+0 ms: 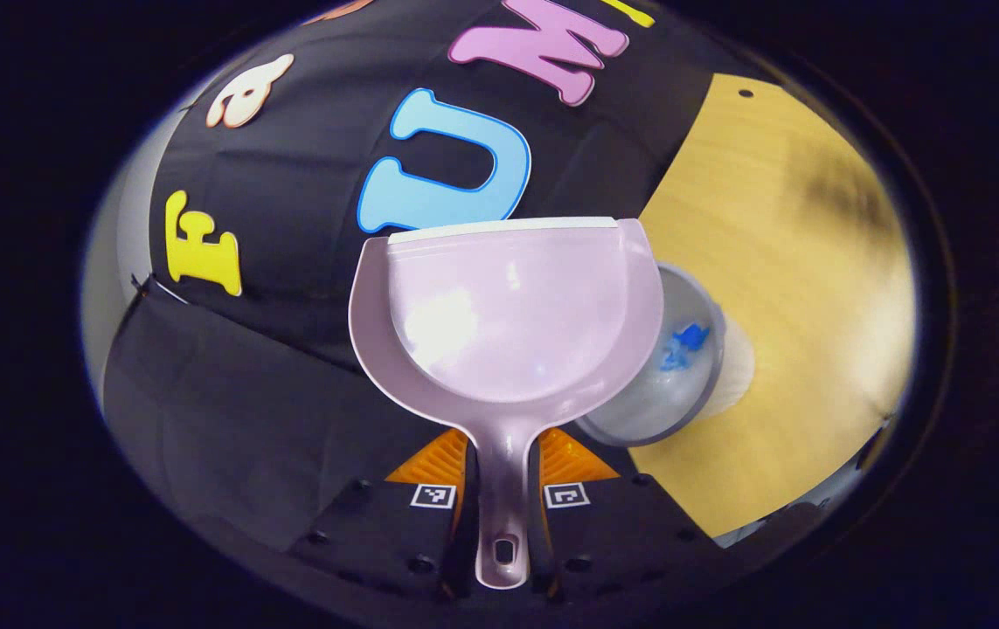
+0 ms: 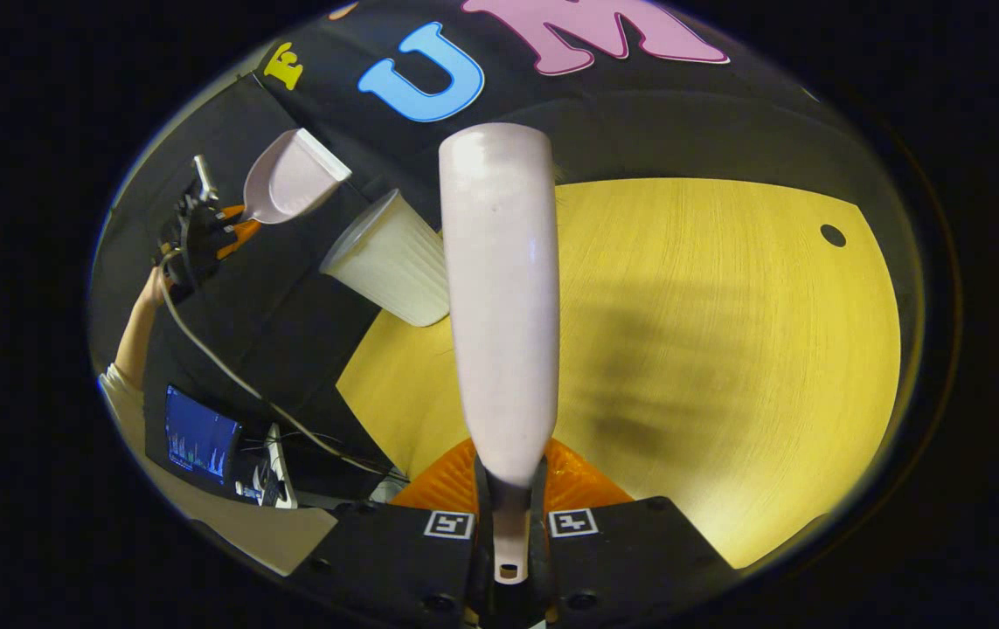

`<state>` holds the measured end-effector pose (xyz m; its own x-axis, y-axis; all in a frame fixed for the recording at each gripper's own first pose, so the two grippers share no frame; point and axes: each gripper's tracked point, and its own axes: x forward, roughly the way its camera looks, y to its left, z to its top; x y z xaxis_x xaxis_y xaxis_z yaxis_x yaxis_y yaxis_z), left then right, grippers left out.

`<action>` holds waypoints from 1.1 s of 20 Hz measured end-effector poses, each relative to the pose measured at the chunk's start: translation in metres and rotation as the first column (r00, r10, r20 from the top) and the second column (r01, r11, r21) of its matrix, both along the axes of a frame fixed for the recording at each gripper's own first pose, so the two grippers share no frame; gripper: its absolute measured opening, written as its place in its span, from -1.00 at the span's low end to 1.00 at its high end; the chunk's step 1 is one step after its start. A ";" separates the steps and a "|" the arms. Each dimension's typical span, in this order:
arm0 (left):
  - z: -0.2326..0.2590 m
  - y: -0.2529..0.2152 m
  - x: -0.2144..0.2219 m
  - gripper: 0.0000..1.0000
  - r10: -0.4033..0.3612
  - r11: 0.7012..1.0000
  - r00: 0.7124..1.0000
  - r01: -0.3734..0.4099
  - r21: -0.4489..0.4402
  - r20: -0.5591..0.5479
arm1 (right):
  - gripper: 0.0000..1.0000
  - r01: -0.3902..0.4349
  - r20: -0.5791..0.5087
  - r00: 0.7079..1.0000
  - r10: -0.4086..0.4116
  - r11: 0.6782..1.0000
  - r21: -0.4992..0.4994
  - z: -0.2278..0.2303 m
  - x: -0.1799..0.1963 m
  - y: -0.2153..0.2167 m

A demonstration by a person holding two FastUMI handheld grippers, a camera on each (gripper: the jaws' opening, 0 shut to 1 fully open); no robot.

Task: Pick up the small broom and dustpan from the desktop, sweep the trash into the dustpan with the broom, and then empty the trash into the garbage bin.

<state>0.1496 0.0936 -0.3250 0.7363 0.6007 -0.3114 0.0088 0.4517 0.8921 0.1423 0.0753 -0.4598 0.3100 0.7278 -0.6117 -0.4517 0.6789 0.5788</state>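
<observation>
A pale pink dustpan point(image 1: 508, 314) stands in front of my left gripper point(image 1: 503, 454), which is shut on its handle; the pan's inside shows nothing lying in it. Just behind its right edge is the white garbage bin point(image 1: 669, 384), with a blue scrap point(image 1: 690, 339) inside. In the right gripper view, my right gripper point(image 2: 508, 476) is shut on the handle of the small pale broom point(image 2: 503, 306), which points away over the wooden desktop point(image 2: 726, 349). Far left there, the left gripper point(image 2: 232, 229) holds the dustpan point(image 2: 289, 179) up beside the ribbed bin point(image 2: 394, 258).
The bin stands at the desktop's point(image 1: 796, 262) far left edge, against the black cloth wall. A person's arm point(image 2: 136, 341) and a cable point(image 2: 219, 362) run to the left gripper. A lit screen point(image 2: 200, 435) sits low on the left, beyond the desk's edge.
</observation>
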 end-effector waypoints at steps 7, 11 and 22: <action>-0.073 -0.088 -0.003 -0.59 0.003 0.897 0.999 -0.017 -0.441 -0.032 | -0.67 0.122 -0.005 0.992 -0.123 0.989 -0.086 -0.003 0.009 0.007; -0.119 -0.139 0.000 -0.58 0.013 0.788 0.996 -0.065 -0.612 -0.090 | -0.67 0.141 -0.016 0.989 -0.147 0.972 -0.187 -0.012 0.006 0.011; -0.328 -0.272 -0.014 -0.58 0.005 0.549 0.905 -0.358 -0.755 -0.425 | -0.66 0.154 -0.231 0.931 -0.283 0.877 -0.455 -0.074 -0.017 0.008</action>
